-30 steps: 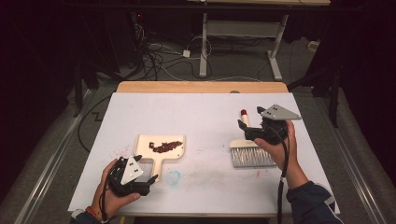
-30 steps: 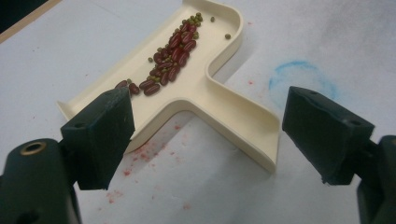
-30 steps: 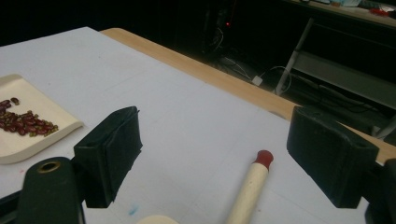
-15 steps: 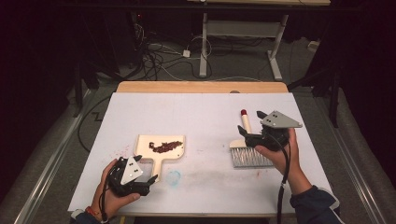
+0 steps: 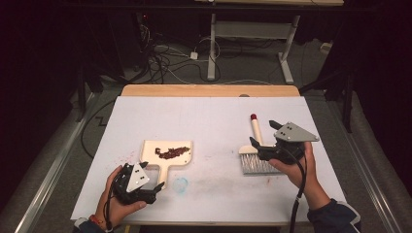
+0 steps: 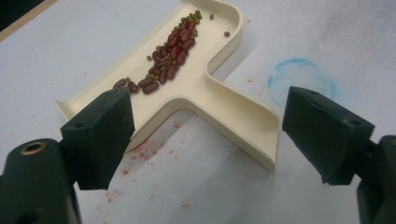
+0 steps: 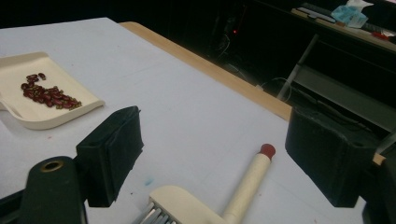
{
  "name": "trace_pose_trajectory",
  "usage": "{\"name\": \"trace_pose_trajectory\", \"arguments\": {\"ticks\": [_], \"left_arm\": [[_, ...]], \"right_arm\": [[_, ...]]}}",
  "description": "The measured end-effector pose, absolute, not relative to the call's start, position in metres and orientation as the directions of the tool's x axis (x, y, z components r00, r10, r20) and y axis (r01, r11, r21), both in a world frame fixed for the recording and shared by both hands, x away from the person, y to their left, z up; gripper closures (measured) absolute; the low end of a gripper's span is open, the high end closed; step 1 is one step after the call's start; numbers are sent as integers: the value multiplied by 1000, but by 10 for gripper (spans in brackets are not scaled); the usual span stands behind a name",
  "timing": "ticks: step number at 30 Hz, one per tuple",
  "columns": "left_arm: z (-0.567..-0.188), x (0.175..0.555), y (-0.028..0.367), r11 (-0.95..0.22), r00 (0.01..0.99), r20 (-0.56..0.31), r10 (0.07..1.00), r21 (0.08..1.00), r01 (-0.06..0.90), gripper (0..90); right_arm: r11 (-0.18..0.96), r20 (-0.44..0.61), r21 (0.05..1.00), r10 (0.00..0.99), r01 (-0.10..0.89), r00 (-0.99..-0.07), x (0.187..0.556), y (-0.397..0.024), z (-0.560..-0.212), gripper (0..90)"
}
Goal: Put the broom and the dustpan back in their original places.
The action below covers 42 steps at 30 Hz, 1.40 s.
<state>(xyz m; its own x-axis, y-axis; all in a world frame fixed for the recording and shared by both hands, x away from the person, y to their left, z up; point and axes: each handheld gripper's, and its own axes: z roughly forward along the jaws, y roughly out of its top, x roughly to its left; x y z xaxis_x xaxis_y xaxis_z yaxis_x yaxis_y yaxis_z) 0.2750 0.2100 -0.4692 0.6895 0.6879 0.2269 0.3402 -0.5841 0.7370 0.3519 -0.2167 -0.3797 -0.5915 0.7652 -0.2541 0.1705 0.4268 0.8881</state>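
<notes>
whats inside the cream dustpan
The dustpan holds a heap of dark red beans with small green ones mixed in, lying loose along its tray. Whether more beans lie under the heap cannot be seen.

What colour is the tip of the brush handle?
Red, on a cream brush handle; clearest in the right gripper view.

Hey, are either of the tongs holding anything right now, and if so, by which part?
Nothing is held. The left tongs stand open around the dustpan's handle without touching it; the right tongs are open above the brush.
</notes>
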Motion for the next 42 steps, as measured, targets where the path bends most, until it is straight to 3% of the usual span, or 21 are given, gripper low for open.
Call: {"name": "trace_pose_trajectory", "arguments": {"ticks": [42], "left_arm": [[-467, 272, 210, -591, 691, 247, 679, 744, 314, 168]], "right_arm": [[487, -327, 864, 736, 128, -592, 310, -234, -409, 197]]}}
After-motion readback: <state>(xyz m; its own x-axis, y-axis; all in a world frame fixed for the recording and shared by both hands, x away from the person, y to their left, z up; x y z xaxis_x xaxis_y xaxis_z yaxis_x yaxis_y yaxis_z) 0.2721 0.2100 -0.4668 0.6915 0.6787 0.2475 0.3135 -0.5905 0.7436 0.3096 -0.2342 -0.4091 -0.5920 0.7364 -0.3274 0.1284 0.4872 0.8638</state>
